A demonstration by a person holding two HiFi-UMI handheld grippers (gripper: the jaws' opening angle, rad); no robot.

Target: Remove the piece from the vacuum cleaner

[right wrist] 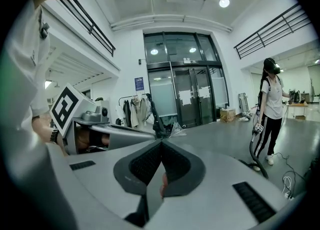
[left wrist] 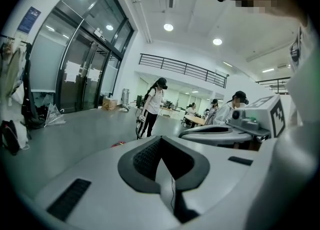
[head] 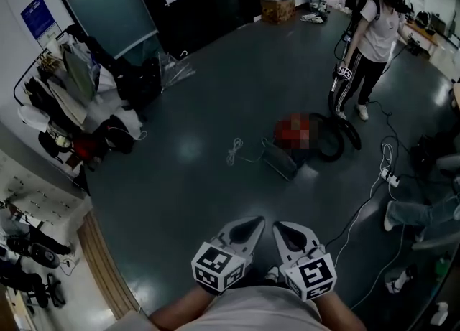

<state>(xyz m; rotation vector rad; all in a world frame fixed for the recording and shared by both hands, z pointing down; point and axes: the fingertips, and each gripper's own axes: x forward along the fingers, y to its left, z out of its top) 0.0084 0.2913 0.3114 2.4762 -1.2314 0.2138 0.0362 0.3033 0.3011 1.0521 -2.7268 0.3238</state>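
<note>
The vacuum cleaner [head: 296,130] lies on the dark floor [head: 208,100] at about 1 o'clock from the grippers, well apart from them, its black hose [head: 350,134] looping beside a standing person [head: 375,31]. Open floor stretches from 10 to 12 o'clock. A coat rack [head: 65,85] lines the wall at 9 o'clock, and cables [head: 368,197] trail at 3 o'clock. The left gripper [head: 256,220] and right gripper [head: 277,226] sit side by side at 6 o'clock (both with jaws pressed together, gripping nothing).
</note>
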